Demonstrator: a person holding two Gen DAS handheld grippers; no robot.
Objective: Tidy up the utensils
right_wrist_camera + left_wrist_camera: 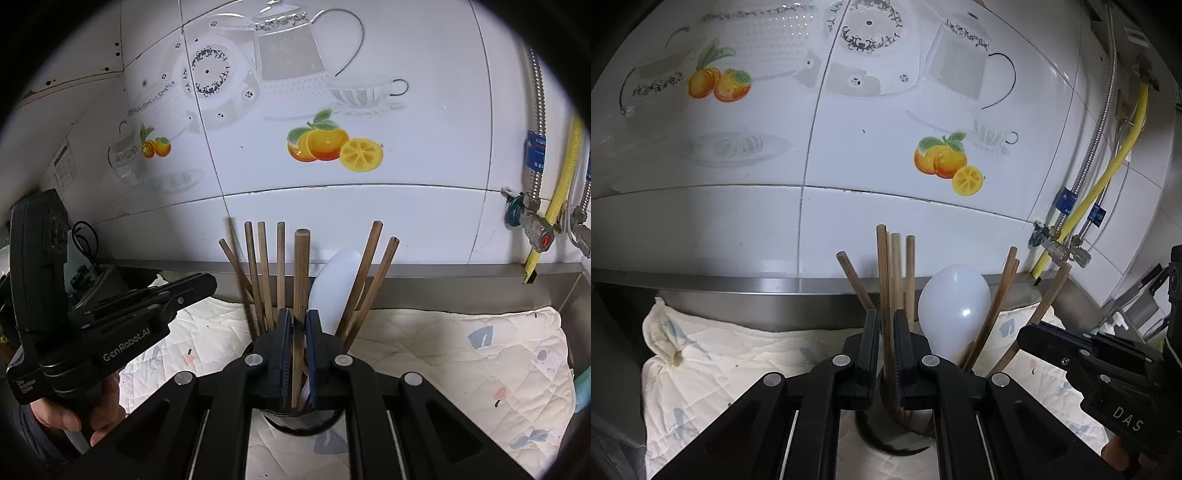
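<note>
A dark round utensil holder (894, 435) stands on a quilted cloth and holds several wooden chopsticks (997, 295) and a white spoon (955, 310). My left gripper (886, 332) is shut on one upright chopstick (882, 266) in the holder. In the right wrist view the same holder (299, 421) shows with the chopsticks (258, 266) and white spoon (332, 284). My right gripper (298, 332) is shut on a thicker round wooden stick (301, 273) standing in the holder. Each gripper's body shows in the other's view.
A cream quilted cloth (461, 362) covers a steel counter with a raised back rim (738, 286). A tiled wall with fruit and teapot prints (332, 144) is close behind. Pipes, valves and a yellow hose (554, 206) run at the right.
</note>
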